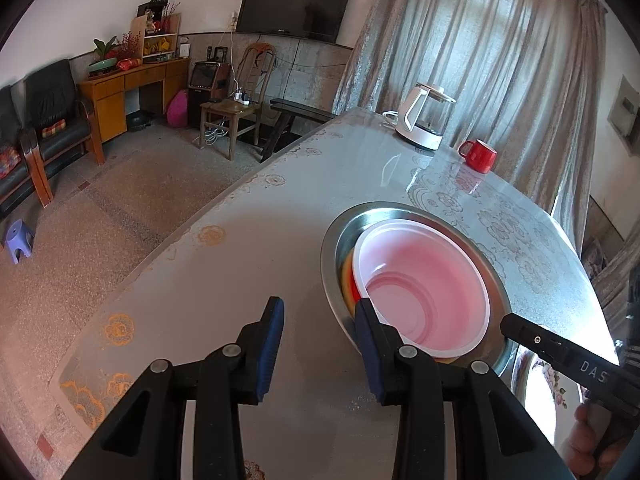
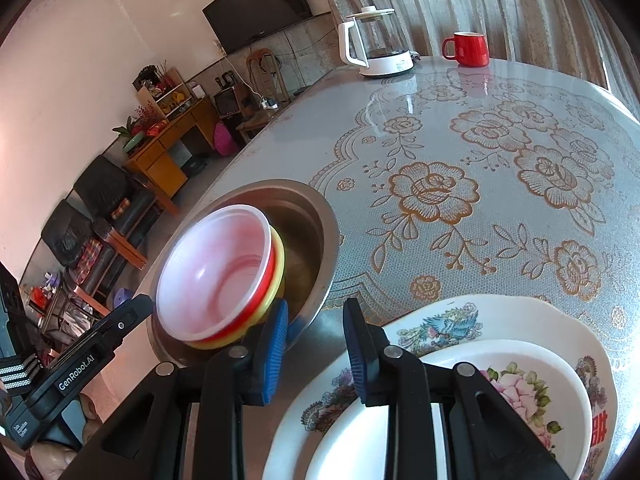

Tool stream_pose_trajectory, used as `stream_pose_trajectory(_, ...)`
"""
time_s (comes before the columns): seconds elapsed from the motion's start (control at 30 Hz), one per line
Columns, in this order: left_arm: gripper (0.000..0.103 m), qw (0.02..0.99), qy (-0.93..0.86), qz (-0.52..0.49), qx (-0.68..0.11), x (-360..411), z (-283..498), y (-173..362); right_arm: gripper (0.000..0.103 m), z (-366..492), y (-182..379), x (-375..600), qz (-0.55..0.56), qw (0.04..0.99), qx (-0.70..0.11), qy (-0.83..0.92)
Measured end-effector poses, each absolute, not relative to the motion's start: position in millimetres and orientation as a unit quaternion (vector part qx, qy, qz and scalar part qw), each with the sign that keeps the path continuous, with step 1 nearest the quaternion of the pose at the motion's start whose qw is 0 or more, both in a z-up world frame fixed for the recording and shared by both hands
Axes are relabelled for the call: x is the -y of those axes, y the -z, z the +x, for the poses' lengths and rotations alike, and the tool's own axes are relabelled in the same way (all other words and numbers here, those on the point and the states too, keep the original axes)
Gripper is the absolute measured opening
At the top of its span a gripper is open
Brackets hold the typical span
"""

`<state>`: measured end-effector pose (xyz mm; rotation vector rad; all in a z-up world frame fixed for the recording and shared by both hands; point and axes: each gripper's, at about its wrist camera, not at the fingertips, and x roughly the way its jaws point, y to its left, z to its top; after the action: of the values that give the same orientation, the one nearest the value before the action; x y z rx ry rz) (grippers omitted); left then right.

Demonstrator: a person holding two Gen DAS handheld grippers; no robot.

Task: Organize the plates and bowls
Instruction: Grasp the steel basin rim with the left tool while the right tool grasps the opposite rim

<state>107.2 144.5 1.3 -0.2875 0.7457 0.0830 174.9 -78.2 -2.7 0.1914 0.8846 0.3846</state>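
A translucent white bowl (image 1: pixel 424 280) tops a stack with a red and a yellow bowl (image 2: pixel 280 268), all nested in a steel basin (image 1: pixel 496 280) on the flowered tablecloth. My left gripper (image 1: pixel 320 308) is open just left of the basin, bare table between its blue pads; its right finger (image 1: pixel 366 332) stands at the basin's near rim. My right gripper (image 2: pixel 316 308) is open too, and the basin rim (image 2: pixel 326 280) shows in its gap. Below it lies a flowered plate (image 2: pixel 440 324) with a smaller white plate (image 2: pixel 532 392) on top.
A white-based glass kettle (image 2: pixel 376 48) and a red mug (image 2: pixel 468 50) stand at the table's far side. The table edge (image 1: pixel 200 240) drops to the floor on the left. The right tool's black body (image 1: pixel 560 356) reaches in beside the basin.
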Motion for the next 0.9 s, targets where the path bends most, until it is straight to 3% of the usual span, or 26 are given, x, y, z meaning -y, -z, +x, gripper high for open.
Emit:
stream_pose_trajectory(0.47, 0.037, 0.924, -0.021, -0.135, -0.357, -163, 121, -6, 0.028, 184, 5, 70, 0.070, 0.882, -0.431, -0.179)
stream_pose_trajectory(0.57, 0.037, 0.927, -0.010, -0.090, -0.365, -152, 131, -4, 0.028, 185, 7, 69, 0.069, 0.881, -0.431, -0.181)
stream_pose_trajectory(0.63, 0.031, 0.924, -0.003, -0.081, -0.374, -148, 136, -1, 0.028, 186, 8, 67, 0.066, 0.881, -0.432, -0.182)
stream_pose_trajectory(0.9, 0.029, 0.914, 0.017, -0.120, -0.388, -154, 151, 7, 0.028, 192, 8, 61, 0.051, 0.878, -0.441, -0.177)
